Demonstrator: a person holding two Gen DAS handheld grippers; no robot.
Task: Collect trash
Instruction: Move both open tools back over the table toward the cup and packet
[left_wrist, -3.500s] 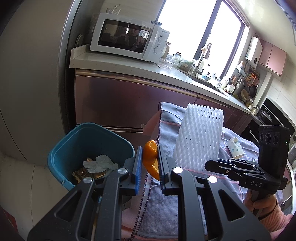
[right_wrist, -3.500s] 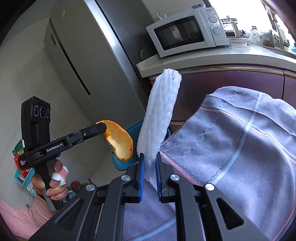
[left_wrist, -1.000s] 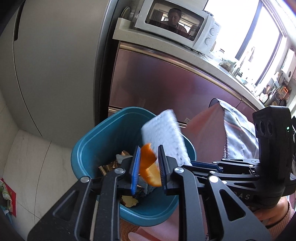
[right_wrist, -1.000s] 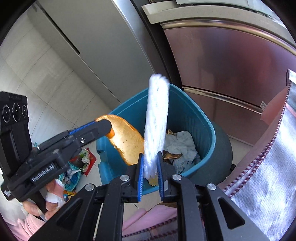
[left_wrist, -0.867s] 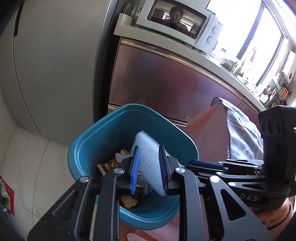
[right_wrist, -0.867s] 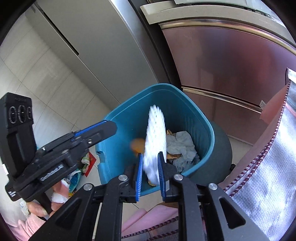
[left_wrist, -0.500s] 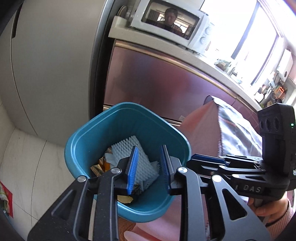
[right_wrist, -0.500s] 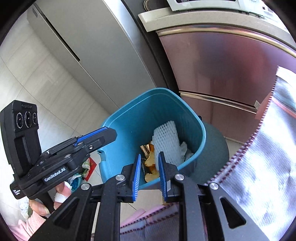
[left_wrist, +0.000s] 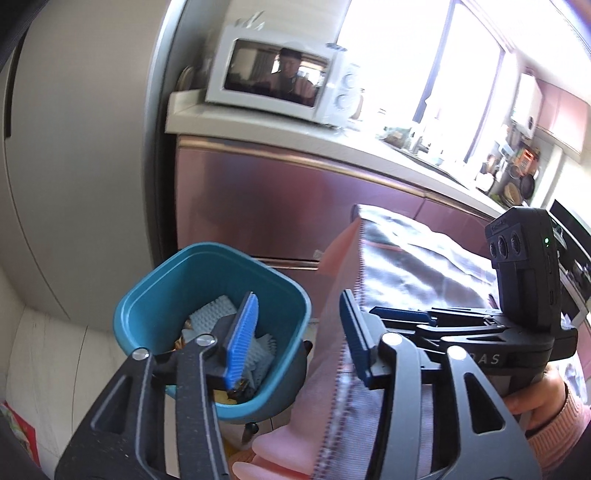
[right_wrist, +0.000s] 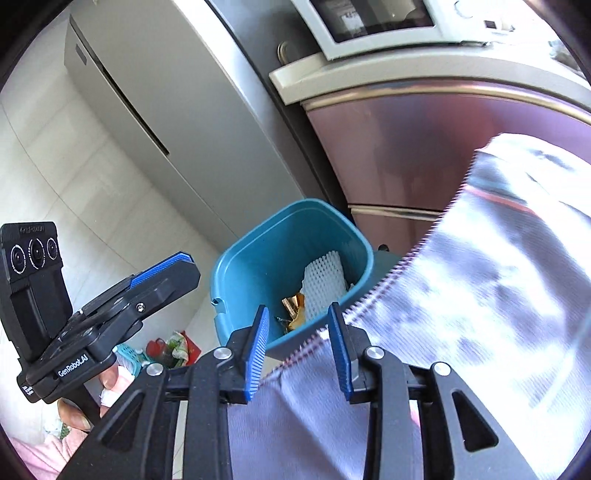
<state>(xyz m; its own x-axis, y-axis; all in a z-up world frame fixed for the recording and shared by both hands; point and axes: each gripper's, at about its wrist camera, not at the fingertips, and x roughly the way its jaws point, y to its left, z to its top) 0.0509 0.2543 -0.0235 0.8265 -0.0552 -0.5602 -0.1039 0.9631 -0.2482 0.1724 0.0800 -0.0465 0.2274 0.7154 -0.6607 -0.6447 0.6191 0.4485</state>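
A teal trash bin (left_wrist: 155, 295) (right_wrist: 255, 251) stands on the floor by the cabinet. Inside it lie the white foam fruit net (right_wrist: 325, 284) (left_wrist: 214, 314), gold wrappers (right_wrist: 291, 306) and other scraps. My left gripper (left_wrist: 299, 336) is open and empty, above the bin's near rim. My right gripper (right_wrist: 299, 343) is open and empty, above the bin's near edge and the cloth's hem. The orange peel is not clearly visible in the bin.
A grey striped cloth (right_wrist: 480, 295) (left_wrist: 406, 266) covers the table beside the bin. A steel fridge (right_wrist: 166, 122) stands to the left. A white microwave (left_wrist: 277, 81) sits on the counter above maroon cabinets (left_wrist: 258, 206). Colourful clutter (right_wrist: 166, 347) lies on the floor.
Both grippers let go: the orange peel and the foam net dropped into the bin. Both jaws have since opened wider and the grippers have drawn up and back from the bin.
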